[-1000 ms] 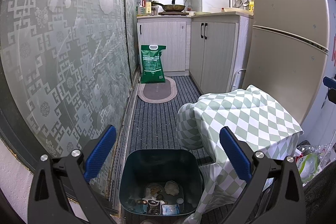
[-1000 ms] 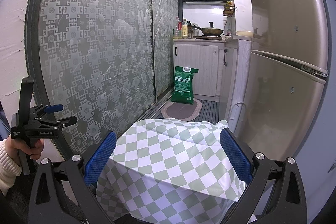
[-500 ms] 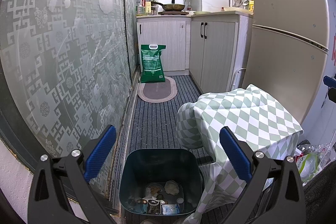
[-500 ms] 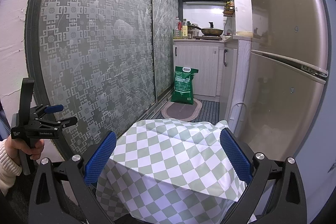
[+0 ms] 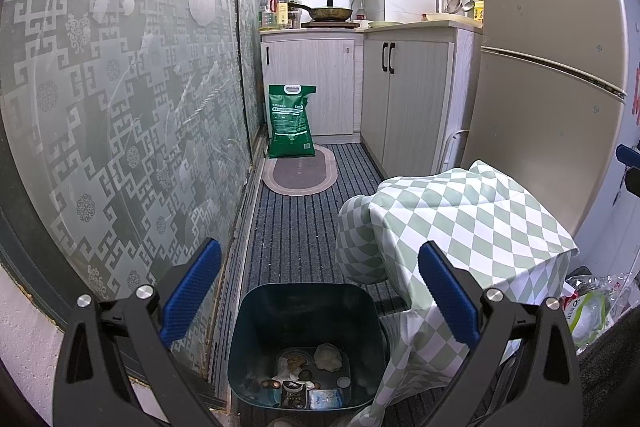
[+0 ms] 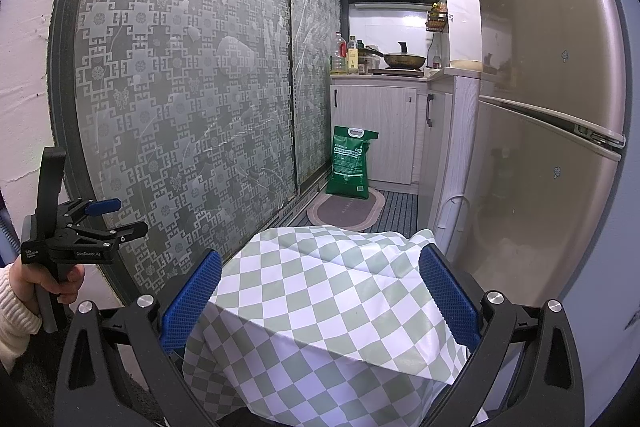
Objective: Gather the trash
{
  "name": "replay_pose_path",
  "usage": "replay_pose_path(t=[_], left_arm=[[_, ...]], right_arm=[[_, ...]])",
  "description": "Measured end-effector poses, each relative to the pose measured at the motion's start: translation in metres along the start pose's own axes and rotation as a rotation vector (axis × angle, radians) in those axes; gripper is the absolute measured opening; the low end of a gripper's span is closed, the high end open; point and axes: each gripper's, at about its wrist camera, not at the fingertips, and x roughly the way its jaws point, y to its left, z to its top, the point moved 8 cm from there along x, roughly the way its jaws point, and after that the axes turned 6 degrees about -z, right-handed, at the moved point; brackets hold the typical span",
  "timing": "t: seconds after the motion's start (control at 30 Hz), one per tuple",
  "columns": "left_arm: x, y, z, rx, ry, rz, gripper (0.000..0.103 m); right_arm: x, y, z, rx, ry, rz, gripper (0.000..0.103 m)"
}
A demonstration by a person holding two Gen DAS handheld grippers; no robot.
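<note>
Trash lies at bottom of dark bin, directly below left gripper, jaws wide, empty. Right gripper (also wide, empty) hangs over checkered cloth beside bin. Nothing shifted since earlier frames; both grippers unmoved.

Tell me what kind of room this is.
Most likely a narrow home kitchen. A frying pan sits on a cooktop over white cabinets, a tall fridge stands to the right, and a dark bin with scraps sits on the floor.
</note>
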Motion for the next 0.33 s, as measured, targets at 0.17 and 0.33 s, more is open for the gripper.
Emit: replay_pose_path(t=[0.17, 0.33], left_arm=[[-0.0010, 0.0022, -0.0003, -0.006, 0.002, -0.008, 0.100], [-0.0012, 0.0066, -0.0010, -0.008, 0.007, -0.009, 0.100]], right_arm=[[-0.0003, -0.0003, 0.0001, -0.001, 0.000, 0.000, 0.100], [-0.0004, -0.0003, 0.0001, 0.000, 0.000, 0.001, 0.100]])
